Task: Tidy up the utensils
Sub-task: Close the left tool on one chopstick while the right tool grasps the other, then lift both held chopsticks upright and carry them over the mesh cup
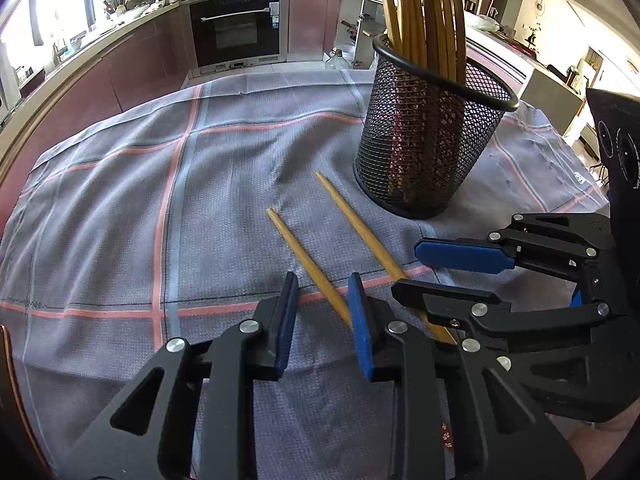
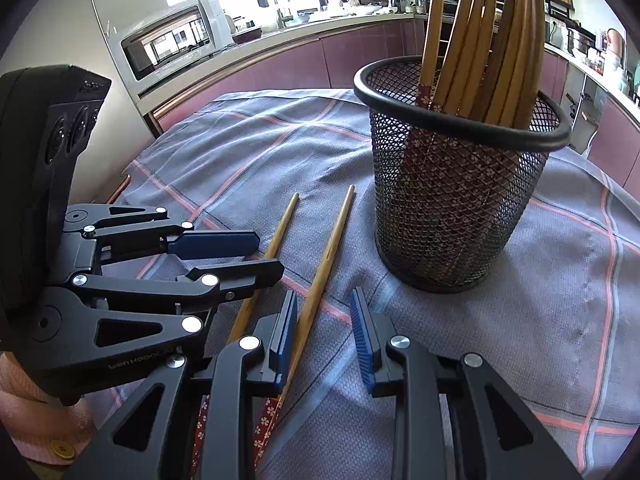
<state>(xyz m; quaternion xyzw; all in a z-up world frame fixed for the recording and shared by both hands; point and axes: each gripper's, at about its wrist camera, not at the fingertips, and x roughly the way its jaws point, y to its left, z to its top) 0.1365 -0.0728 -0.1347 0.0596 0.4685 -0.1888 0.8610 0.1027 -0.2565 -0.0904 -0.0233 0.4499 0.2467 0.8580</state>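
Observation:
Two bamboo chopsticks lie side by side on a grey checked cloth [image 1: 120,220]. The left chopstick [image 1: 304,258] [image 2: 285,224] runs between the fingers of my left gripper [image 1: 323,316] [image 2: 266,258], close to the right-hand pad, and the jaws stand apart around it. The right chopstick [image 1: 352,220] [image 2: 332,252] lies between the fingers of my right gripper [image 2: 324,320] [image 1: 406,270], beside the left pad, with a gap on the other side. A black mesh cup [image 1: 432,140] [image 2: 452,208] stands just beyond, holding several upright chopsticks [image 1: 420,12] [image 2: 480,40].
The two grippers sit close together, side by side, at the near end of the cloth. A built-in oven [image 1: 236,28] and counters lie beyond the table, and a toaster oven [image 2: 168,40] sits at the far left. A pink sleeve [image 2: 24,400] shows behind the left gripper.

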